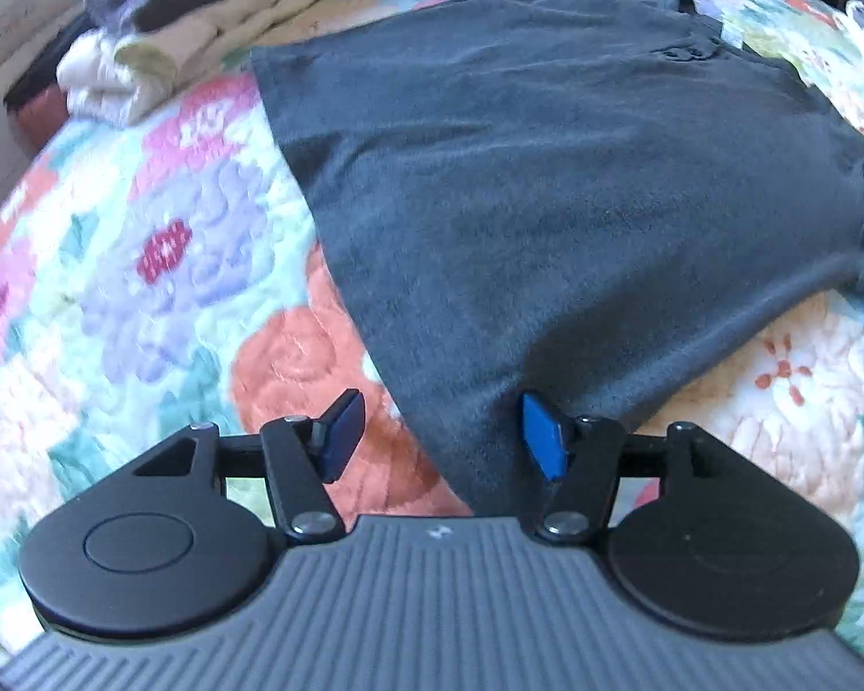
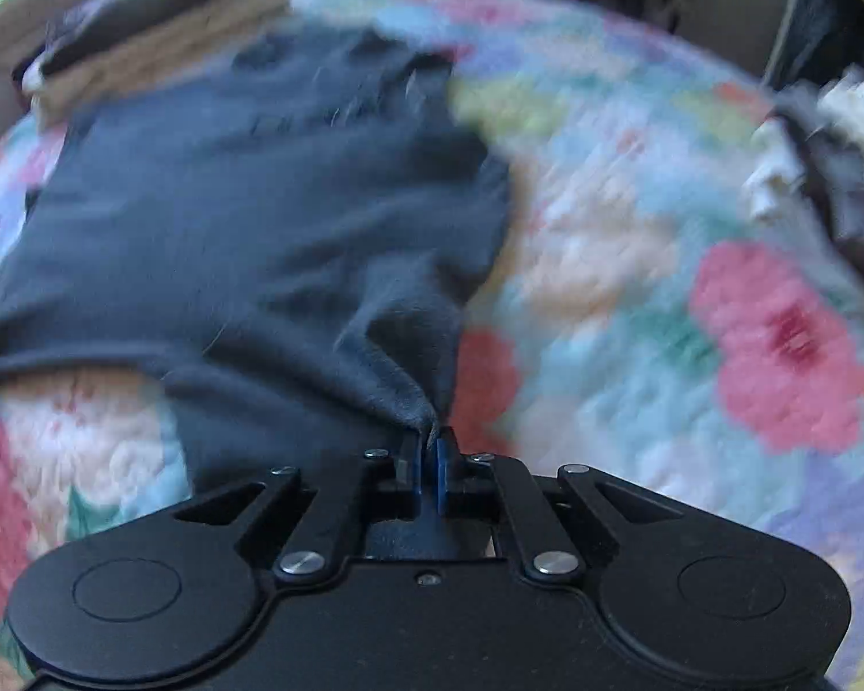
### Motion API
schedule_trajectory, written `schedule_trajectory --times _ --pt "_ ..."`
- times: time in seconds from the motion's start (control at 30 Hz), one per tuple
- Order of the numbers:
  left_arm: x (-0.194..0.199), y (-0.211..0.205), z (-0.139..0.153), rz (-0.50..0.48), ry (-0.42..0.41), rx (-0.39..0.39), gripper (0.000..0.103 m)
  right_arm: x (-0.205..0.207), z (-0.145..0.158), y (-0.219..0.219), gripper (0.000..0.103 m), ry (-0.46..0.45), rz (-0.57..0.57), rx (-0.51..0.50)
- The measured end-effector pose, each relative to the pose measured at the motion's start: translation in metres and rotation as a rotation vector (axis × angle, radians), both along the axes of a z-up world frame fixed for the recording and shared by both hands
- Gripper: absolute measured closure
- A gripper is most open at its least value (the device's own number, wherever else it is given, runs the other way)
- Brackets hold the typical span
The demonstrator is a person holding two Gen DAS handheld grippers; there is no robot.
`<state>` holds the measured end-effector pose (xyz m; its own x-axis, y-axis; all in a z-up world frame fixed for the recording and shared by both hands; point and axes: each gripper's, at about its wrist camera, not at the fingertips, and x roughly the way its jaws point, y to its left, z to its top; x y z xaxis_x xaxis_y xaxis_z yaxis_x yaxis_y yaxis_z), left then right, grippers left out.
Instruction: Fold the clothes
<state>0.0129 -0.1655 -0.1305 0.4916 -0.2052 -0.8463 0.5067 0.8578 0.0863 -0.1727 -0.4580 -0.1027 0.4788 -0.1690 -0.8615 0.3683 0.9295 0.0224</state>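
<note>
Two wrist cameras look down along two handheld grippers at a dark grey shirt (image 1: 547, 173) spread on a bed covered by a floral quilt (image 1: 144, 265) in pink, lilac, orange and pale green.

In the left wrist view, the left gripper (image 1: 446, 437) hovers over the near corner of the shirt with its blue-padded fingers (image 1: 541, 437) spread apart. The corner of fabric lies in the gap between them, but neither pad presses on it. The shirt lies mostly flat, running away from the gripper toward the far right, where its collar end shows small wrinkles. At the far left sits a stack of folded clothes (image 1: 201, 17), cream and beige with a darker piece on top.

In the right wrist view, the right gripper (image 2: 430, 460) has its fingers pressed together, pinching a small peak of the shirt (image 2: 247, 219) at its near edge. Fabric bunches into a ridge that rises to the pinch, and the hem to the left lifts slightly off the quilt (image 2: 633, 288). This view is smeared by motion, so detail is soft. The same folded stack (image 2: 161, 29) appears at the far left, and at the far right edge lies what may be a loose heap of dark and white cloth (image 2: 835, 161)
</note>
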Motion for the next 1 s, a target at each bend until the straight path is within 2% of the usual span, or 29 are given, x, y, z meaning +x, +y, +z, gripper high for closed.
schedule_trajectory --times 0.03,0.1,0.13,0.17,0.23,0.27,0.33,0.43,0.53,0.6,0.63,0.7,0.77,0.8,0.87,0.93,1.0 --pt "-0.001 0.002 -0.001 0.008 0.0 -0.01 0.043 0.0 0.004 0.007 0.097 -0.003 0.014 -0.037" --pt "-0.005 0.008 -0.002 0.028 0.004 -0.031 0.043 0.0 0.016 0.027 0.081 -0.011 0.055 -0.205" --pt "-0.007 0.01 -0.002 0.036 0.007 -0.039 0.043 -0.001 0.022 0.038 0.06 -0.024 0.077 -0.274" --pt "-0.009 0.012 -0.002 0.04 0.012 -0.042 0.043 -0.004 0.027 0.049 0.049 -0.046 0.101 -0.325" --pt "-0.011 0.014 -0.001 0.048 0.018 -0.045 0.041 -0.009 0.036 0.072 0.05 -0.091 0.148 -0.427" --pt "-0.011 0.014 -0.002 0.049 0.012 -0.042 0.04 -0.011 0.04 0.081 0.05 -0.117 0.188 -0.416" --pt "-0.012 0.012 -0.005 0.042 0.001 -0.032 0.039 -0.013 0.043 0.094 0.05 -0.16 0.287 -0.257" --pt "-0.014 0.01 -0.008 0.03 -0.012 -0.023 0.038 -0.003 0.032 0.109 0.051 -0.123 0.335 -0.151" --pt "-0.012 0.007 -0.008 0.019 -0.011 -0.015 0.039 0.016 -0.001 0.103 0.053 -0.004 0.328 -0.214" --pt "-0.009 0.005 -0.006 -0.013 -0.025 0.006 0.038 0.021 -0.016 0.093 0.076 0.044 0.314 -0.168" --pt "-0.007 0.004 -0.005 -0.027 -0.037 0.019 0.038 0.02 -0.018 0.086 0.095 0.046 0.301 -0.133" --pt "-0.004 0.004 0.0 -0.032 -0.062 0.039 0.039 0.014 -0.007 0.07 0.096 0.003 0.271 -0.013" --pt "-0.005 0.007 0.007 -0.036 -0.063 0.021 0.041 0.003 0.008 0.051 0.097 -0.087 0.241 0.188" --pt "-0.007 0.008 0.01 -0.04 -0.058 0.01 0.041 0.0 0.012 0.047 0.097 -0.118 0.23 0.246" --pt "-0.01 0.008 0.012 -0.043 -0.024 0.018 0.041 -0.004 0.015 0.048 0.097 -0.121 0.221 0.242" --pt "-0.013 0.007 0.015 -0.044 0.023 0.033 0.041 -0.003 0.007 0.055 0.097 -0.063 0.232 0.175" --pt "-0.017 0.007 0.029 -0.045 0.069 0.001 0.039 -0.001 0.004 0.057 0.097 -0.048 0.252 0.175"
